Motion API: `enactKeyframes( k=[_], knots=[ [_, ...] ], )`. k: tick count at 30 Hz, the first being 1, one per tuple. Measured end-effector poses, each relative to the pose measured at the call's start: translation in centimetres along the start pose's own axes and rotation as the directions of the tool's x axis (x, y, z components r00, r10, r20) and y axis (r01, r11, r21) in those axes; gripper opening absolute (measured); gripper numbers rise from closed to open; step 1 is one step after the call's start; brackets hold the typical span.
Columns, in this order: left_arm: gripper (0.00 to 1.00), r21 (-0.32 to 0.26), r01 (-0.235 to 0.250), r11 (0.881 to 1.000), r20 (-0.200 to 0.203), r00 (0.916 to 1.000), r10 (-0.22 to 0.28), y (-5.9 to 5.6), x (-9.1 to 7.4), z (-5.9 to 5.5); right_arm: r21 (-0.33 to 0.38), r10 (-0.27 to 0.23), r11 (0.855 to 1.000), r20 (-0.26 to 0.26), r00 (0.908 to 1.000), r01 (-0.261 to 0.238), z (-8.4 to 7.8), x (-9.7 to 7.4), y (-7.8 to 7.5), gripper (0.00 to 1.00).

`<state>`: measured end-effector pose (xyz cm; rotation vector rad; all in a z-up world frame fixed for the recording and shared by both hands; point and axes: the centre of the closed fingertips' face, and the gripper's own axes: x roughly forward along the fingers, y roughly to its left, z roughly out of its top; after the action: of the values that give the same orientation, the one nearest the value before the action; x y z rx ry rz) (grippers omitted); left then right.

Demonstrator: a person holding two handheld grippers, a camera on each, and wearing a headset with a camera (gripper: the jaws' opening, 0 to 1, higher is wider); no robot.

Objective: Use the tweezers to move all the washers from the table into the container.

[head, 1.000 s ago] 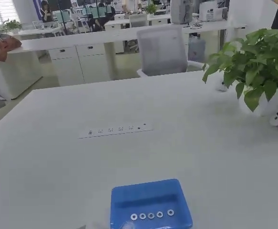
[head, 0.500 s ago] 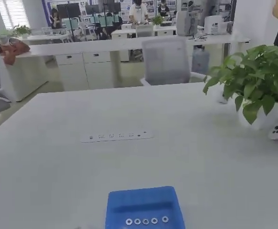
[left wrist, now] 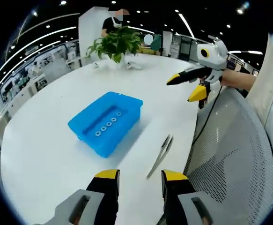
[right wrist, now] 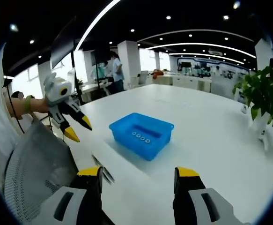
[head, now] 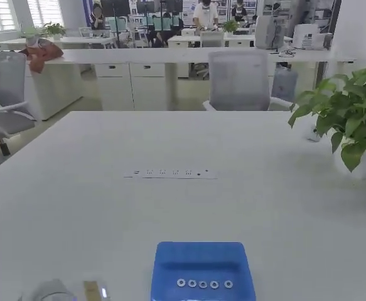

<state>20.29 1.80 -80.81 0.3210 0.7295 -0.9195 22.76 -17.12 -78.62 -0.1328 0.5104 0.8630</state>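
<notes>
Blue container [head: 198, 257] is sitting on the white desk [head: 76, 207], close to the person's edge. Five washers [head: 204, 284] are lying in a row inside it, on its floor. Tweezers [left wrist: 160, 153] are lying flat on the desk near the container, on the side toward the desk edge, with nothing touching them.

Left gripper [left wrist: 138, 176] is hovering over the desk edge with its fingers spread apart and gripping nothing. The tweezers are showing ahead, in line with the gap. Right gripper [right wrist: 139, 172] is hovering too, fingers released wide and empty, pointing toward the container.

In the left gripper view the right gripper is showing at the right, held in a hand [left wrist: 234, 79], yellow tips parted, near the desk edge. A mesh chair back [left wrist: 230, 154] is sitting below it.

Potted plant [head: 352, 113] is standing at the far right of the desk, well apart from the container. Socket strip [head: 170, 173] is lying flush in the desk further out. Grey office chair [head: 238, 78] is standing beyond the far edge. Something blurred is showing at the bottom left of the head view, and I cannot tell what it is.
</notes>
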Motion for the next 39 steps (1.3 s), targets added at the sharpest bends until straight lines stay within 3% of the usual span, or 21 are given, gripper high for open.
enactKeyframes(
  k=[2,4,5,8,11,12,13,14,19,21,23,24,27,28,29,30,32,35,39],
  knots=[
    [0.40,-0.044,-0.055,0.998,0.058,0.9967,0.058,0.9,-1.0,0.4,0.004,-0.018,1.000,0.032,0.9993,0.018,0.6,-0.2,-0.4,0.61],
    [0.43,-0.091,-0.100,0.991,0.140,0.9838,0.112,1.7,-2.0,1.2,0.021,-0.023,1.000,0.057,0.9981,0.022,1.1,-0.2,-0.5,0.65],
    [0.45,-0.131,-0.114,0.985,0.202,0.9694,0.139,2.0,-2.6,1.8,0.027,-0.026,0.999,0.063,0.9977,0.024,1.2,-0.2,-0.5,0.67],
    [0.53,-0.223,-0.146,0.964,0.298,0.9314,0.210,2.9,-4.0,2.8,0.015,-0.040,0.999,0.083,0.9957,0.039,1.7,-0.2,-0.6,0.72],
    [0.58,-0.262,-0.210,0.942,0.347,0.8900,0.295,4.1,-5.2,3.2,0.008,-0.053,0.999,0.113,0.9922,0.052,2.3,-0.3,-0.8,0.75],
    [0.60,-0.276,-0.231,0.933,0.371,0.8696,0.326,4.4,-5.7,3.5,0.011,-0.059,0.998,0.120,0.9910,0.058,2.4,-0.4,-0.9,0.76],
    [0.63,-0.279,-0.236,0.931,0.382,0.8622,0.333,4.5,-5.8,3.6,0.015,-0.068,0.998,0.135,0.9884,0.067,2.7,-0.5,-1.1,0.77],
    [0.65,-0.294,-0.250,0.923,0.406,0.8413,0.357,4.7,-6.3,3.9,0.021,-0.076,0.997,0.147,0.9862,0.074,2.9,-0.5,-1.3,0.79],
    [0.83,-0.376,-0.276,0.885,0.446,0.7826,0.434,5.4,-7.1,4.2,0.045,-0.134,0.991,0.192,0.9723,0.127,3.6,-1.1,-2.4,0.86],
    [0.89,-0.383,-0.281,0.880,0.450,0.7754,0.443,5.6,-7.1,4.2,0.042,-0.162,0.987,0.221,0.9617,0.156,4.2,-1.6,-2.8,0.88],
    [0.91,-0.387,-0.288,0.876,0.447,0.7727,0.451,5.9,-7.0,4.0,0.036,-0.187,0.982,0.238,0.9531,0.184,4.5,-1.9,-3.2,0.90],
    [0.92,-0.387,-0.291,0.875,0.444,0.7725,0.454,5.9,-6.9,4.0,0.023,-0.203,0.979,0.258,0.9446,0.204,4.9,-2.2,-3.5,0.92],
    [0.97,-0.383,-0.294,0.876,0.438,0.7763,0.453,5.8,-6.6,3.9,0.001,-0.249,0.966,0.299,0.9214,0.260,5.7,-2.7,-4.1,0.98],
    [0.99,-0.376,-0.298,0.877,0.439,0.7761,0.453,5.8,-6.5,3.9,-0.012,-0.258,0.962,0.299,0.9189,0.274,5.7,-3.0,-4.2,0.99],
    [0.99,-0.371,-0.299,0.879,0.438,0.7781,0.450,5.8,-6.5,3.9,-0.016,-0.277,0.955,0.316,0.9075,0.297,6.0,-3.3,-4.5,0.99],
    [0.99,-0.366,-0.300,0.881,0.437,0.7803,0.447,5.8,-6.4,3.8,-0.014,-0.281,0.954,0.315,0.9067,0.300,6.0,-3.5,-4.5,0.99],
    [0.99,-0.362,-0.303,0.881,0.433,0.7823,0.447,5.9,-6.4,3.7,-0.007,-0.299,0.948,0.330,0.8955,0.319,6.2,-3.9,-4.9,0.99],
    [0.99,-0.366,-0.308,0.878,0.453,0.7654,0.457,6.0,-6.8,4.0,0.018,-0.324,0.941,0.335,0.8844,0.338,6.3,-4.3,-5.3,0.99],
    [0.99,-0.375,-0.312,0.873,0.462,0.7535,0.468,6.2,-7.1,4.1,0.057,-0.343,0.937,0.326,0.8808,0.344,6.0,-4.4,-5.8,0.99]
  ],
)
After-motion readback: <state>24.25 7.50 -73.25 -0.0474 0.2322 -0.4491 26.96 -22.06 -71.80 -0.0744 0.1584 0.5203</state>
